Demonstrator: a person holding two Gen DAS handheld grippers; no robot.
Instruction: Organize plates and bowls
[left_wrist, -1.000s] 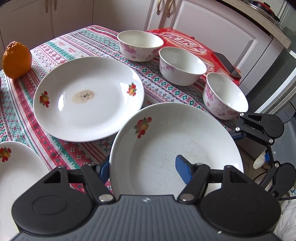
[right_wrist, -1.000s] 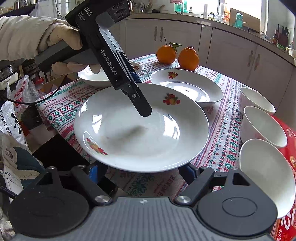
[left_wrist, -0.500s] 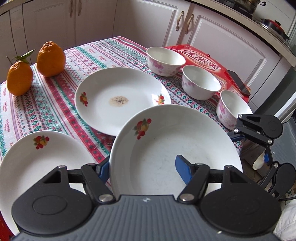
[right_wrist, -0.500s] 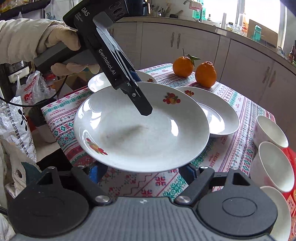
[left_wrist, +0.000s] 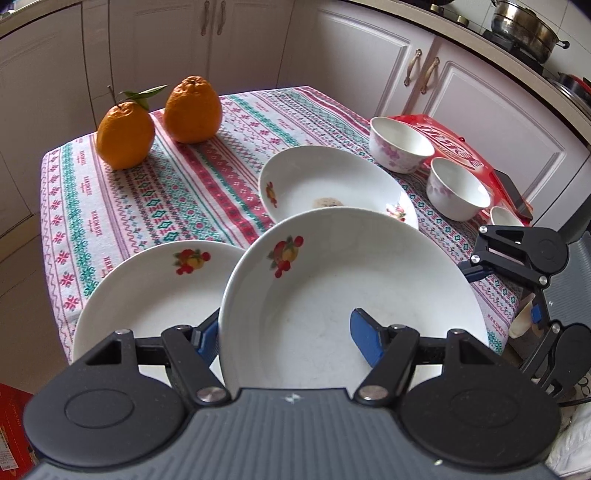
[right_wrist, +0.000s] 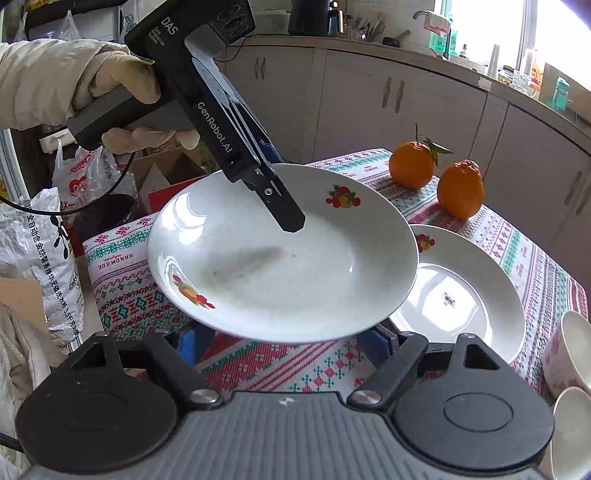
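White kitchen cupboards stand behind the desk (left_wrist: 184, 192). Left claw (left_wrist: 284, 332) is clamped on one plate's (left_wrist: 351, 288) rim, held up. Right claw (right_wrist: 284, 339) sits apart under it. Three plates, three bowls (left_wrist: 400, 147), two oranges (left_wrist: 125, 134).

Home kitchen. Cream panelled cabinet doors (left_wrist: 373, 62) with metal handles run along two walls. A steel pot (left_wrist: 524, 29) sits on a stove top at the corner. A worktop by the window (right_wrist: 480, 55) carries a tap, bottles and utensils. The surface wears a patterned woven tablecloth (left_wrist: 147, 192) bearing two oranges (left_wrist: 159, 118). Printed sacks (right_wrist: 40, 258) and cardboard boxes stand alongside.
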